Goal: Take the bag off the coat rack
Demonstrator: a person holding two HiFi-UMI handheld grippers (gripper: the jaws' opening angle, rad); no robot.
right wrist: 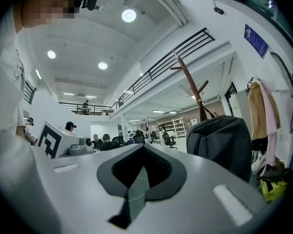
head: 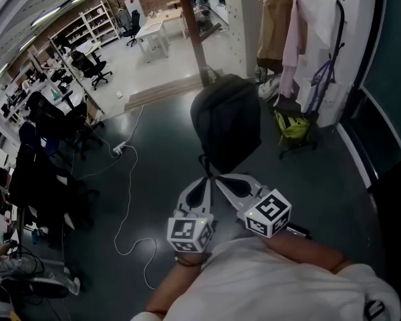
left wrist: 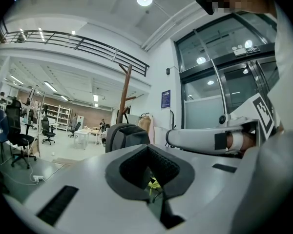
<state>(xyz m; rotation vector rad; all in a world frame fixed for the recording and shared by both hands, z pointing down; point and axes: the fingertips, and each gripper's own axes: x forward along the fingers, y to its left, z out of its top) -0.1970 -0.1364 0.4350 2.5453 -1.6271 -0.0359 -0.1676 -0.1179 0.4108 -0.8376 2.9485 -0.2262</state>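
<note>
A dark grey backpack (head: pixel 226 122) hangs on the brown wooden coat rack pole (head: pixel 190 25), its thin straps dangling at its lower edge. Both grippers are held side by side just below it, tips pointing at those straps. My left gripper (head: pixel 206 179) is shut with nothing between its jaws; its own view has the backpack (left wrist: pixel 127 135) and the pole (left wrist: pixel 126 94) beyond its tips (left wrist: pixel 147 148). My right gripper (head: pixel 219 178) is also shut and empty. In its view (right wrist: pixel 144 148) the backpack (right wrist: pixel 224 143) hangs to the right, the rack's pole (right wrist: pixel 193 84) rising above it.
Coats (head: pixel 281 25) and a white tote (head: pixel 321 79) hang at the back right, above a yellow-green bag (head: pixel 293 126) on a small cart. A white cable (head: pixel 130 199) snakes over the dark floor. Office chairs (head: pixel 47 179) stand at the left, and a glass door (head: pixel 387 79) at the right.
</note>
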